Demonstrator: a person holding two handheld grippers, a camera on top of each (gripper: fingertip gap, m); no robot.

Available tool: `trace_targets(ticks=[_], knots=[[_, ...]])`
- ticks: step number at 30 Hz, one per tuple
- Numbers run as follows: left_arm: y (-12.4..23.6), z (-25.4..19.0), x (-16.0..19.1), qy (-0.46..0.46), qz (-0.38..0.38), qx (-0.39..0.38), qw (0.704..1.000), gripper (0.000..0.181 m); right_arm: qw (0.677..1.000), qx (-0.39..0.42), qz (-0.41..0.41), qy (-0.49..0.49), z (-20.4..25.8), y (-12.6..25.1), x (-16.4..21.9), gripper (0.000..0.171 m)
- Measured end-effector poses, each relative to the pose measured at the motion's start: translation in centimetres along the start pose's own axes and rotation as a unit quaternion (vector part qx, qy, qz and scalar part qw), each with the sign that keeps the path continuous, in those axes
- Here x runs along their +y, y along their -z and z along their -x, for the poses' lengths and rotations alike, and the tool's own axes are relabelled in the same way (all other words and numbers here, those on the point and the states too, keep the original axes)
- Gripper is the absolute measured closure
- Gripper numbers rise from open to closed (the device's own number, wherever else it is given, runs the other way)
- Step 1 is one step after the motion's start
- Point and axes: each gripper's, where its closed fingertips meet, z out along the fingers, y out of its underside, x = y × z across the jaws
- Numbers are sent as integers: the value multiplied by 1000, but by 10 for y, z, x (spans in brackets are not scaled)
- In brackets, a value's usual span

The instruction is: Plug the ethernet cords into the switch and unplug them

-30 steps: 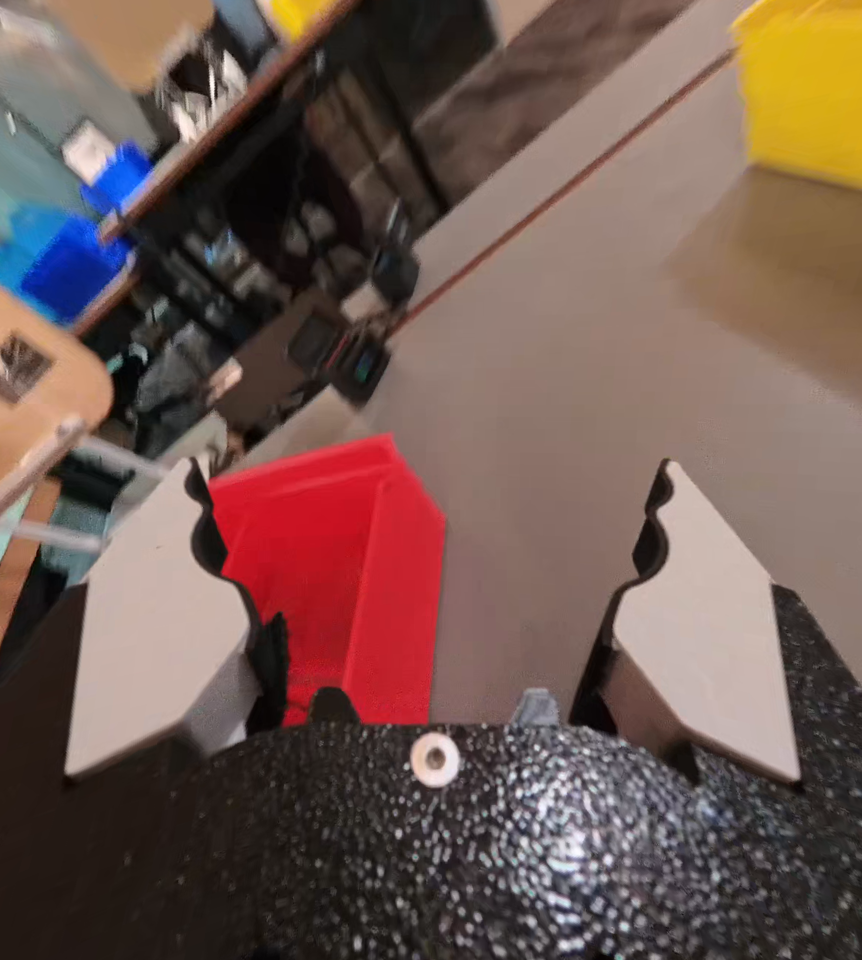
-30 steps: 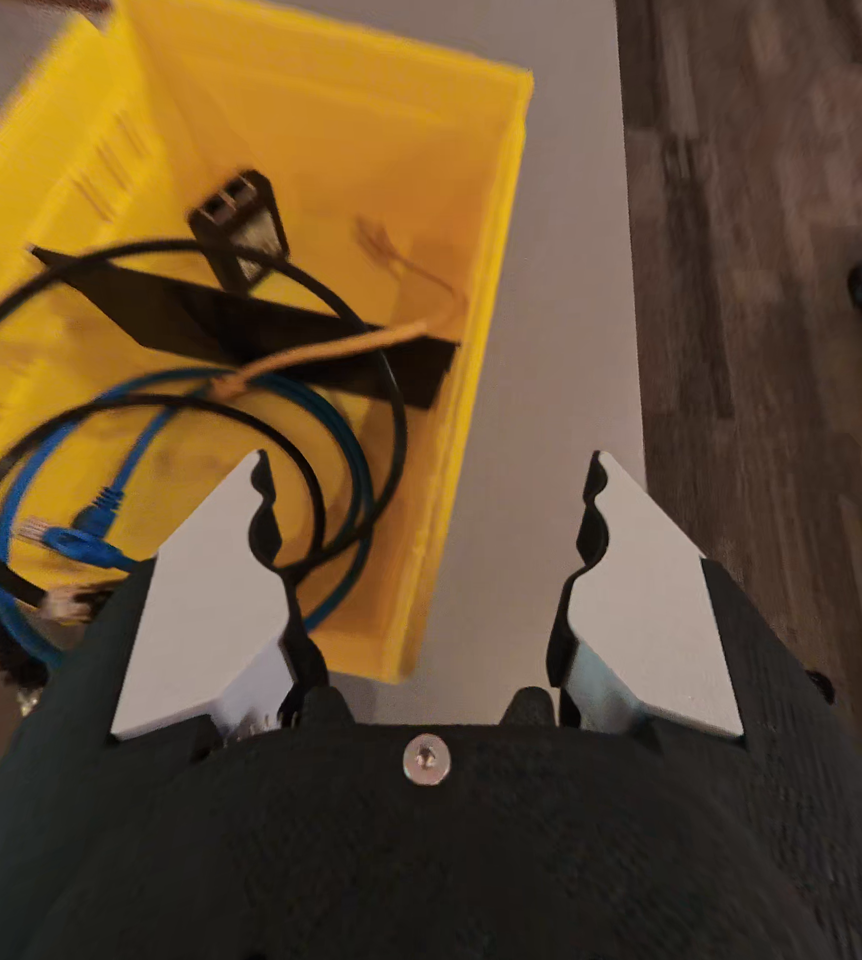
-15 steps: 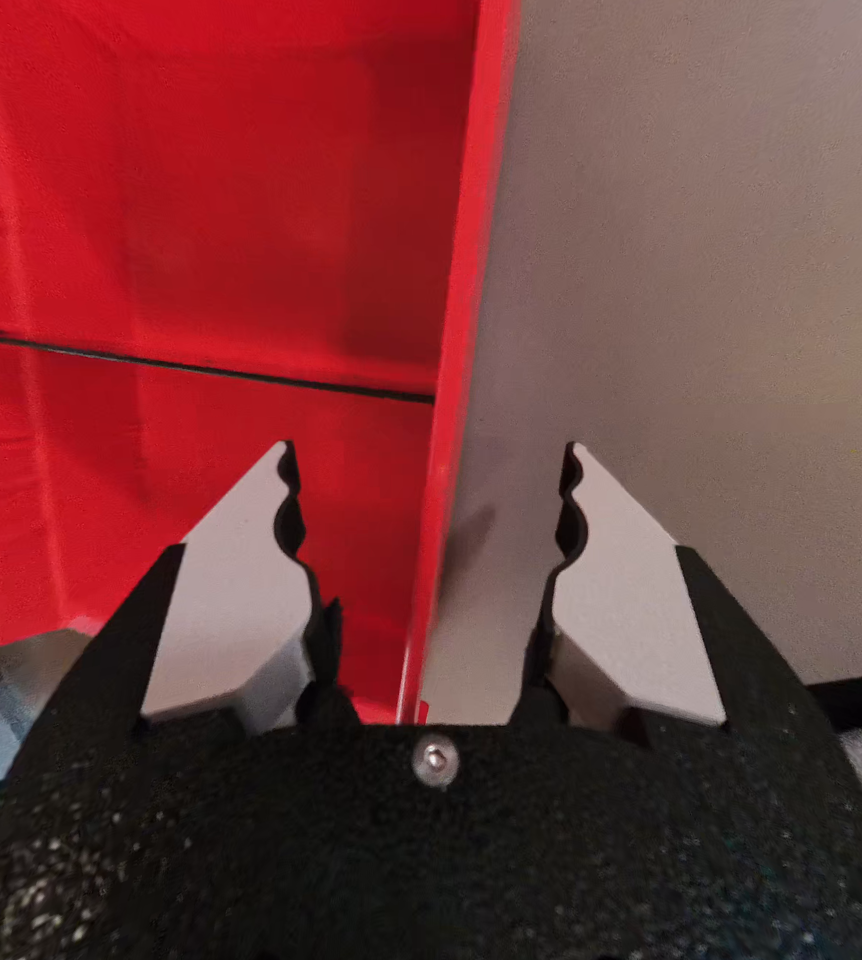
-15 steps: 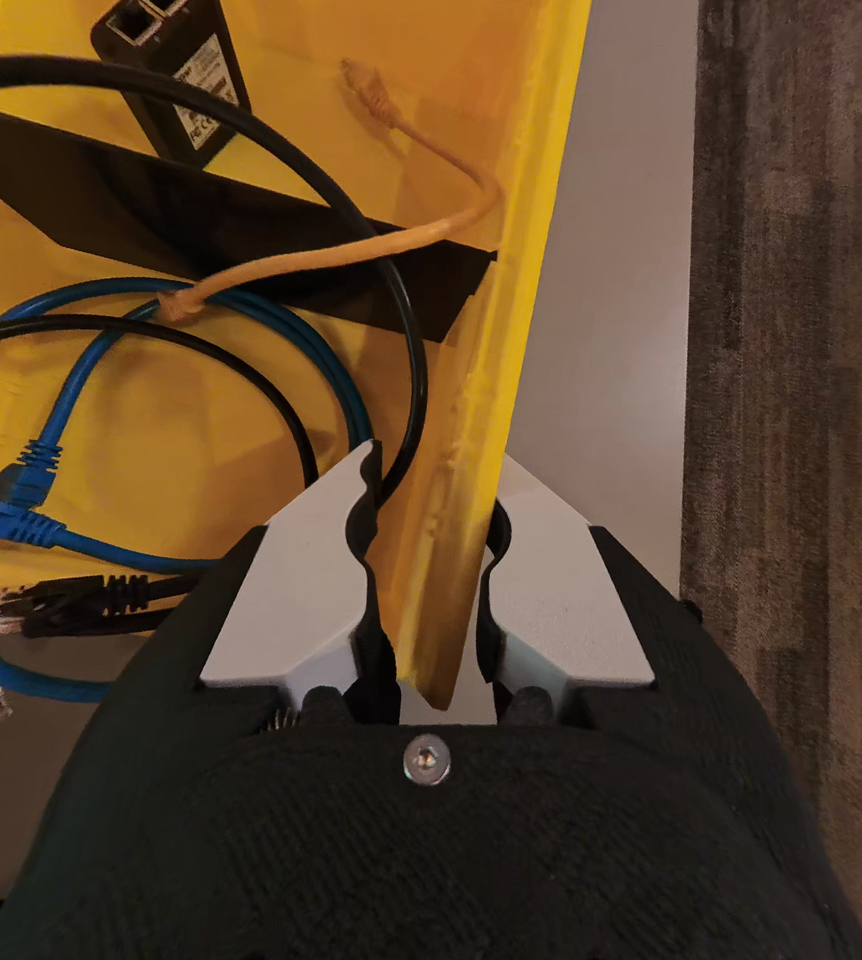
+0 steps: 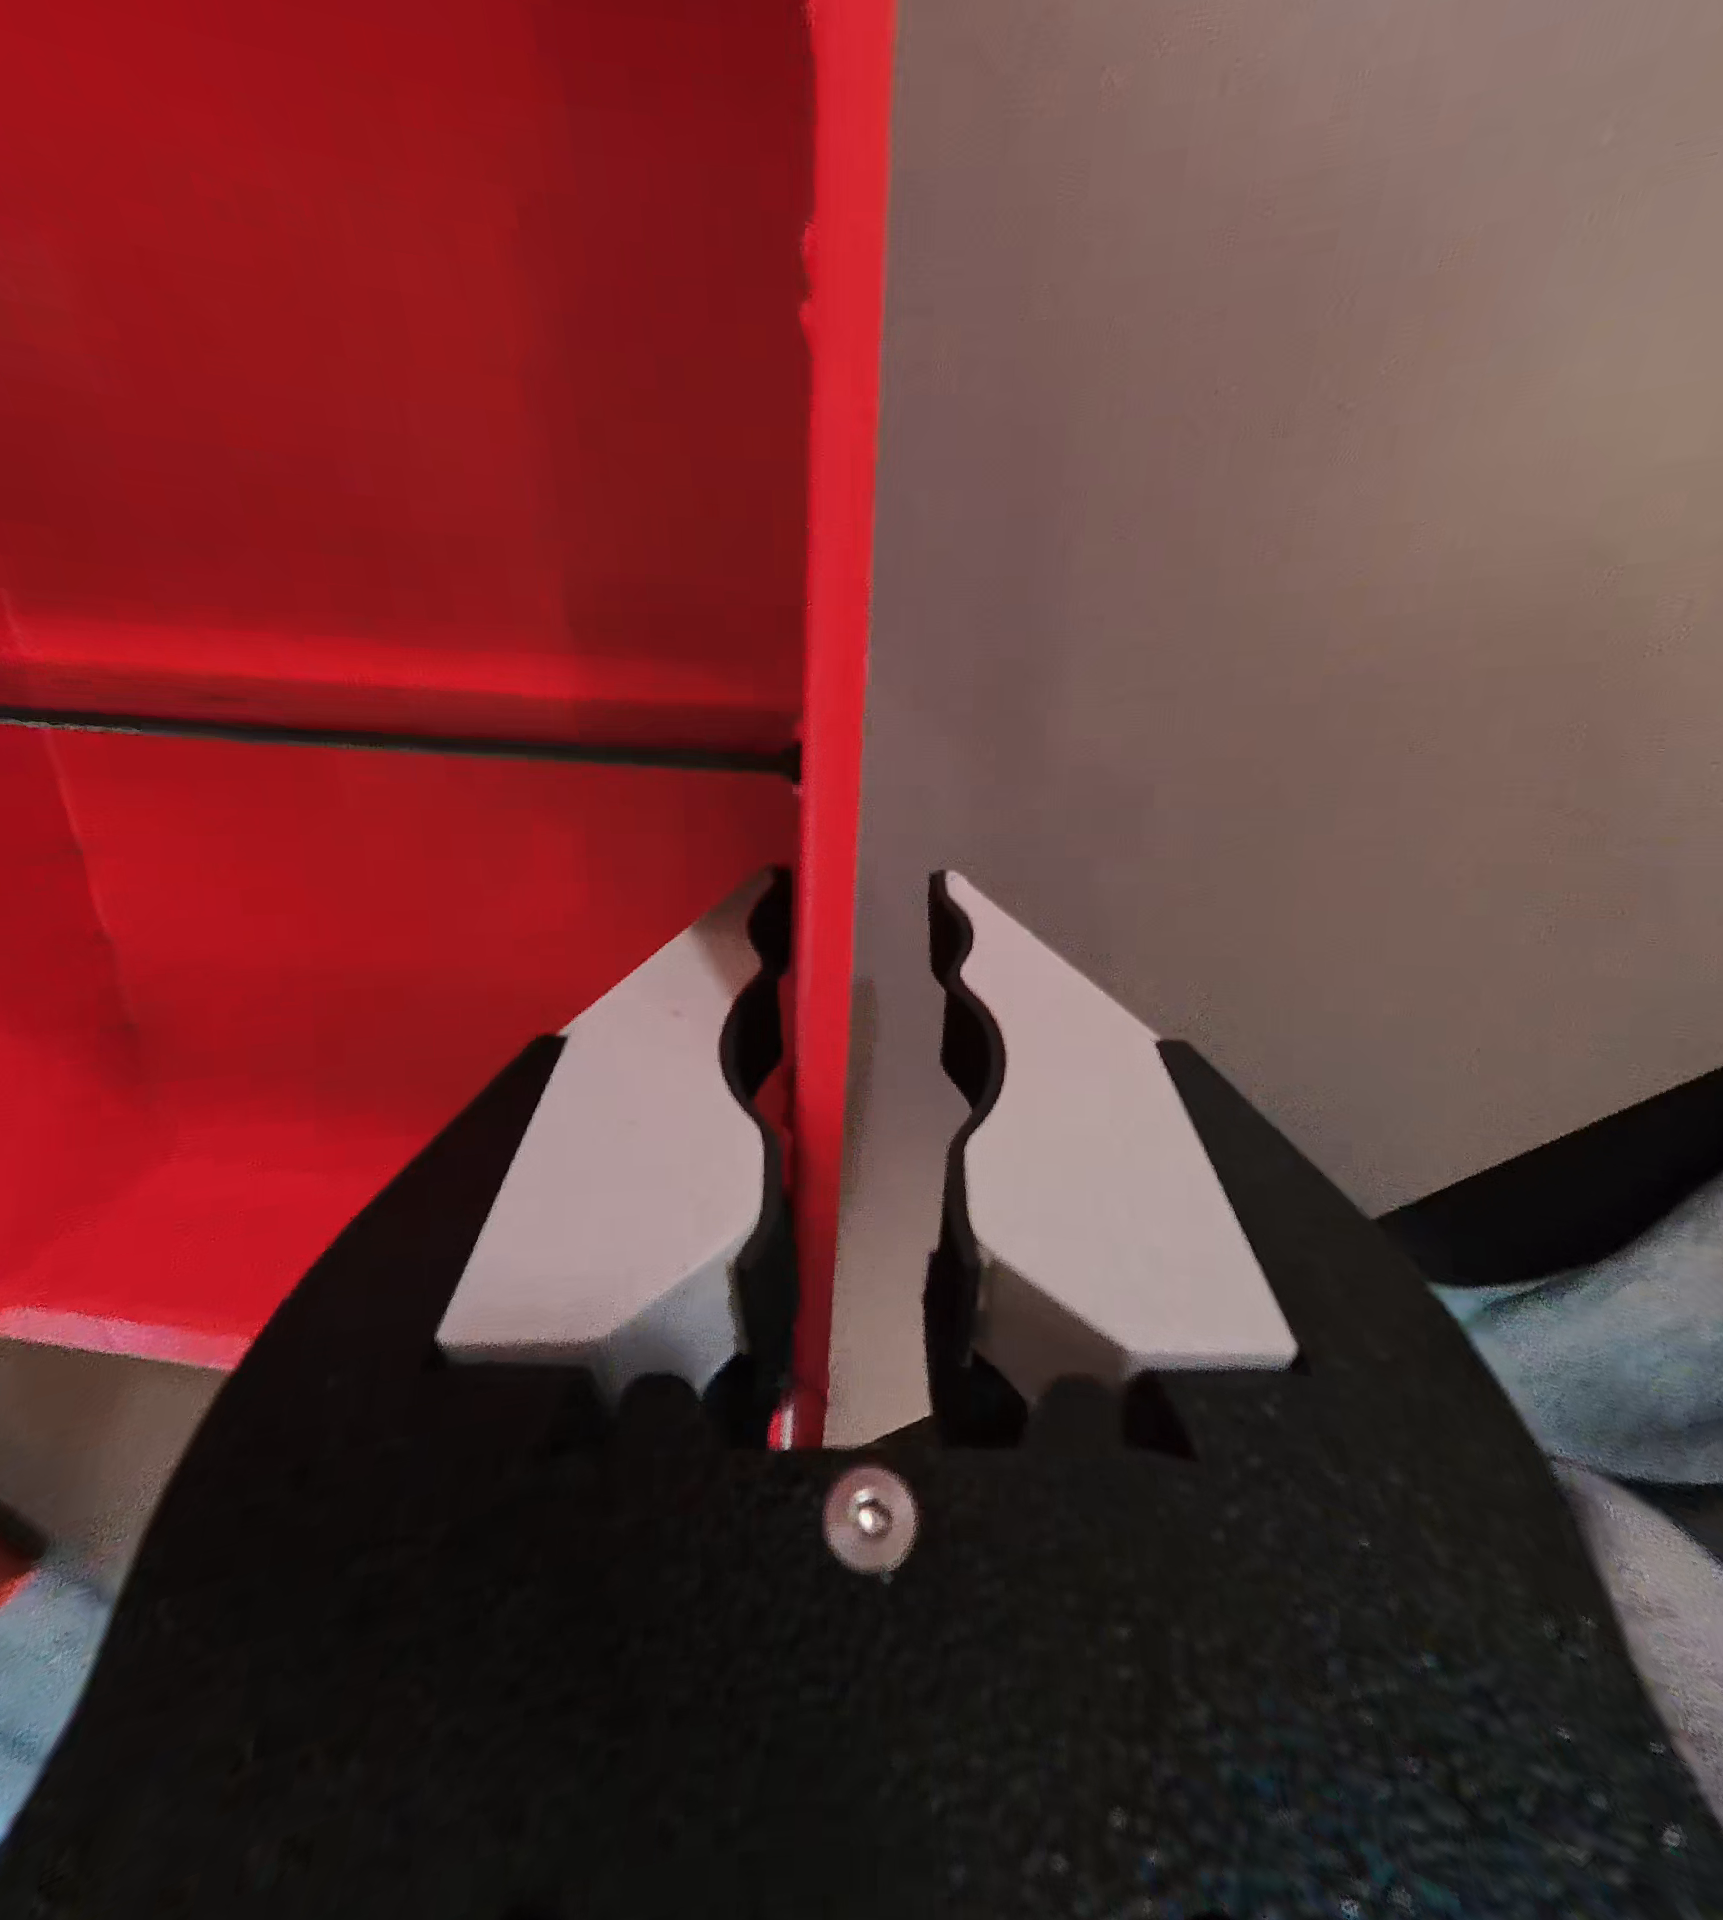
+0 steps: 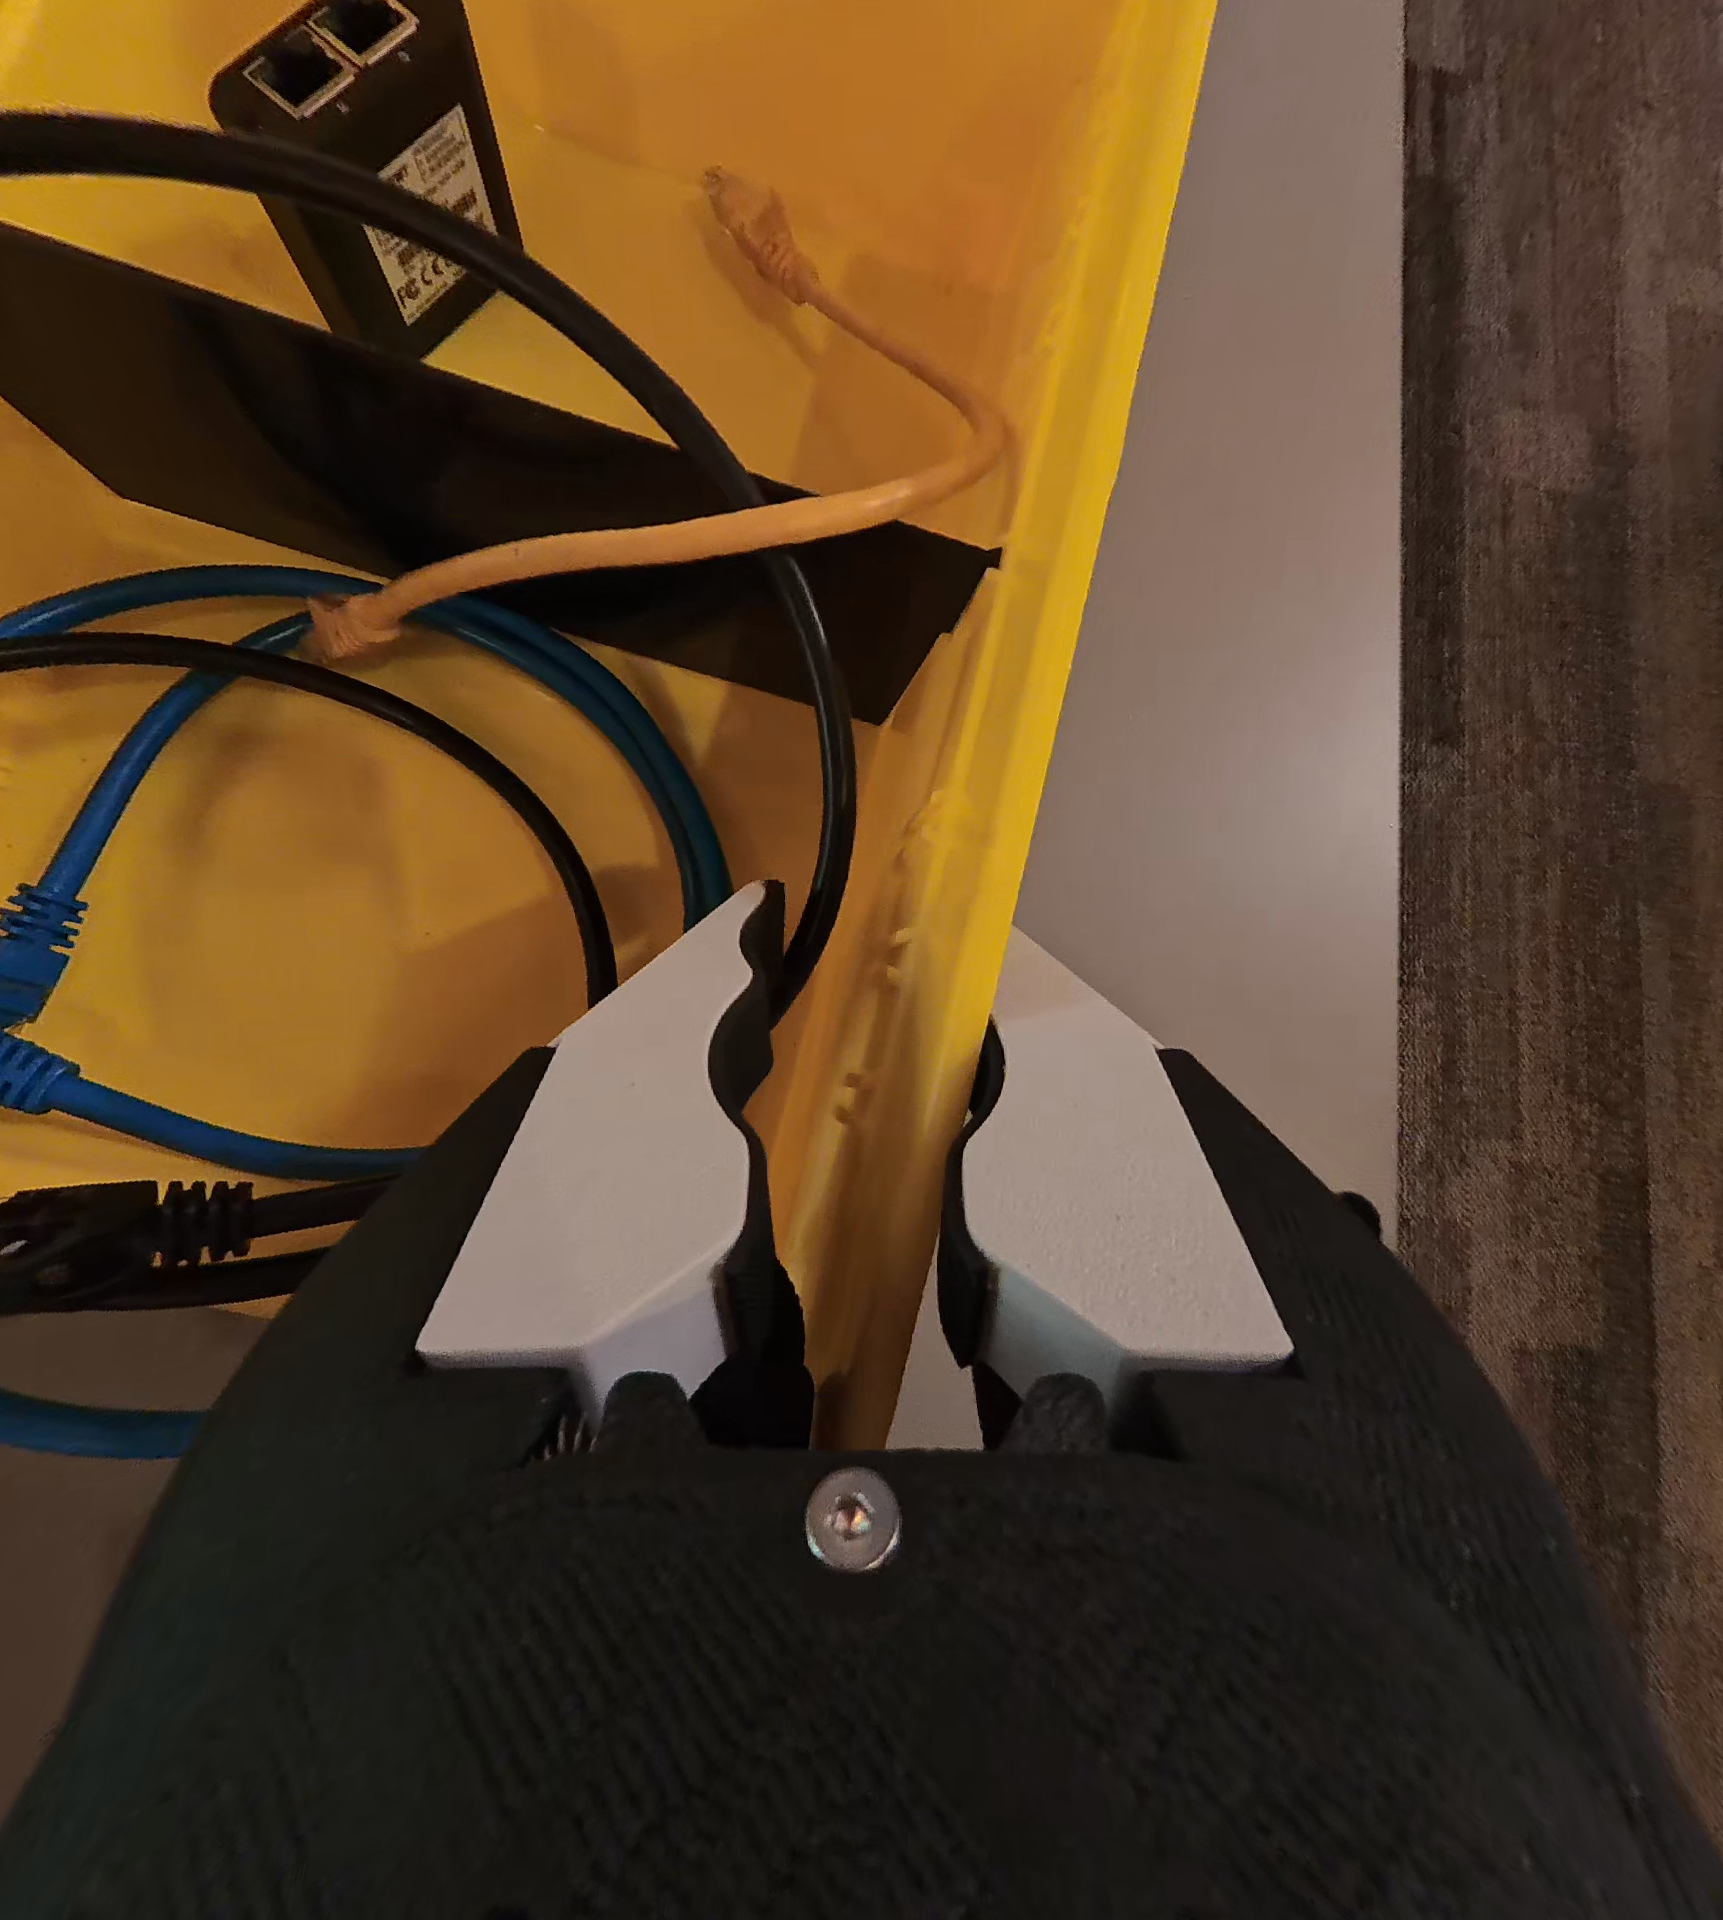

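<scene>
We note, starting at the left, the left gripper [image 5: 857,1049] straddling the right wall of the red bin [image 5: 841,520]. Its fingers [image 5: 628,1174] are nearly closed: the inner one touches the wall, while the outer one stands just clear, so the wall is not yet clamped. The visible part of the red bin, split by a thin black divider [image 5: 348,736], holds nothing.

Rightward, the right gripper [image 6: 878,1039] has its fingers [image 6: 618,1174] pinched on the right wall of the yellow bin [image 6: 1075,520], which rests on the grey tabletop [image 6: 1252,623].

Inside lie the black switch [image 6: 369,145] with both ports vacant, plus the blue cord [image 6: 400,748], black cord [image 6: 815,727] and yellow cord [image 6: 732,520], all loose.

Judgement: no cord plugged; we are only positioning bins. Plugging and unplugging remain.
</scene>
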Motion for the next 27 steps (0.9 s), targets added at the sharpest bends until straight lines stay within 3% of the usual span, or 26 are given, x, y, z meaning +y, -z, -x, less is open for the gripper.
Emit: trace_targets(ticks=[10, 17, 22, 25, 27], knots=[[-4, 3, 26, -121, 44, -11, 992, 176, 999, -34, -27, -4, 25, -4, -15, 135], [-2, -12, 27, -169, 46, 8, 984, 180, 995, -77, -67, -17, 47, -8, -30, 108], [0, -28, 24, -215, 41, 21, 975, 180, 988, -145, -47, -12, 58, 2, -23, 94], [1, -40, 21, -244, 40, 27, 969, 180, 987, -160, -25, -20, 57, 11, -17, 101], [1, -49, 17, -261, 40, 31, 964, 181, 992, -129, -1, -13, 46, 13, -11, 116]])
